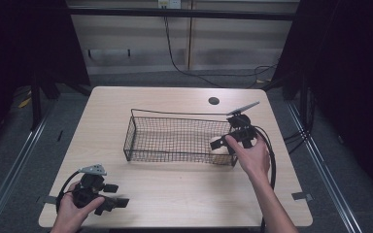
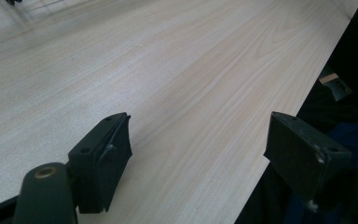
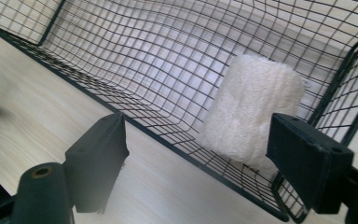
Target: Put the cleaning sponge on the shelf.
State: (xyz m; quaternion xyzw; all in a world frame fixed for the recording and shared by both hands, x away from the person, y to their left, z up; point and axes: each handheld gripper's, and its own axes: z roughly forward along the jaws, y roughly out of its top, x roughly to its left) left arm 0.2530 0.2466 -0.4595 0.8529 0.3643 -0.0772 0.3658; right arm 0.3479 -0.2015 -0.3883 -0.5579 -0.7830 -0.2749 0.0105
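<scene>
- Two tongs are at work on a pale wooden bench: the right tongs hang at the right end of a black wire basket, jaws spread wide and holding nothing, while the left tongs rest low at the near left corner, jaws likewise wide and empty.
- One white, rough-textured roll stands upright in the basket's right corner, just inside the mesh; in the right gripper view it sits nearer the right jaw than the left.
- Risk one: the near wall of the basket runs between the jaws and the roll, so a straight push forward would likely strike wire, not the roll, and shove the basket along the bench.
- Risk two: with the roll off-centre, a closing squeeze could catch its edge alone and tip it over or pinch mesh with it.
- Risk three: the roll looks soft; a hard grip may crush it, a light one may let it slip on the lift.
- Risk four: the left tongs sit well apart from the basket, and nothing steadies it if it slides.
</scene>
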